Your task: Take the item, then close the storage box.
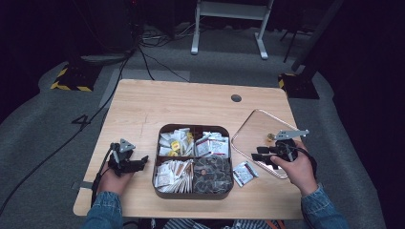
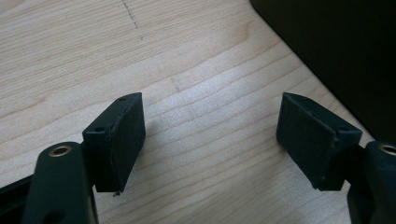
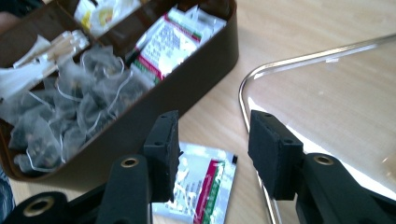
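A brown compartment box (image 1: 192, 194) sits at the table's middle, holding white sachets, paper sticks and grey mesh tea bags. One white sachet with red and green print (image 1: 245, 172) lies flat on the table between the box and a clear tray (image 1: 260, 126). My right gripper (image 1: 259, 153) hovers over the tray's near-left edge. In the right gripper view its jaws (image 3: 212, 149) stand open above the sachet (image 3: 205, 186), not touching it, with the box wall (image 3: 187, 88) to the left and the tray (image 3: 327, 102) to the right. My left gripper (image 1: 143, 161) rests open left of the box, over bare wood (image 2: 210, 135).
A small gold-coloured object (image 1: 271, 136) lies on the tray. The box's dark wall (image 2: 336, 46) shows at the upper right of the left gripper view. A round cable hole (image 1: 236, 98) sits near the far table edge. Bare wood stretches behind the box.
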Tool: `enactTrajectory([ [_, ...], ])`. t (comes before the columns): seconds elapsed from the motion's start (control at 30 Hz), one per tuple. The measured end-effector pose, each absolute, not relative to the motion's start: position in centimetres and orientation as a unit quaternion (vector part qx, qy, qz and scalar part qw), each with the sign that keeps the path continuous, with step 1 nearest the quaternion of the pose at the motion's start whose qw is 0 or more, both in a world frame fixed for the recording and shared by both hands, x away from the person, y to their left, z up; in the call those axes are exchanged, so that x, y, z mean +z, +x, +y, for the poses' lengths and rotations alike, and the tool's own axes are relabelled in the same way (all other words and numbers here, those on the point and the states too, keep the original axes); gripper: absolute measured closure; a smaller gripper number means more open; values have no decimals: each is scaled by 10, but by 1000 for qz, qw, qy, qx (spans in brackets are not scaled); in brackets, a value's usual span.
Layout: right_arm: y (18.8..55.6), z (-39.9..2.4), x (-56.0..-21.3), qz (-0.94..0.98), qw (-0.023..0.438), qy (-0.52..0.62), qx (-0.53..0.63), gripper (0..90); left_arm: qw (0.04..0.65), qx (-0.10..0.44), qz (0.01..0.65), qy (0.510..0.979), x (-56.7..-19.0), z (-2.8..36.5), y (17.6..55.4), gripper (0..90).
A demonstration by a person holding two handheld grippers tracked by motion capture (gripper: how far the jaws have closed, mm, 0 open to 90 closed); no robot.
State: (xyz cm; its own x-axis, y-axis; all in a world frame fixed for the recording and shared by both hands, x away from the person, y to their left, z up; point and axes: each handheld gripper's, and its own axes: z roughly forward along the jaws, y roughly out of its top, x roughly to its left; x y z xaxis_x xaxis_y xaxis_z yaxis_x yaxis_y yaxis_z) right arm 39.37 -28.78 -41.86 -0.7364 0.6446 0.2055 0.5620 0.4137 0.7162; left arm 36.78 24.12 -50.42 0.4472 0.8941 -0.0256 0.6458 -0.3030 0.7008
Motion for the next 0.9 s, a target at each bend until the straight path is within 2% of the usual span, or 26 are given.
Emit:
enactTrajectory([
  [0.57,405,-307,-403,801,111,356,468,477,329,189,492,784,-504,243,369,243],
  [0.7,420,-321,-412,783,139,378,473,439,328,190,493,783,-504,243,369,242],
  [0.9,439,-338,-432,778,174,404,448,426,328,190,494,782,-504,244,368,241],
])
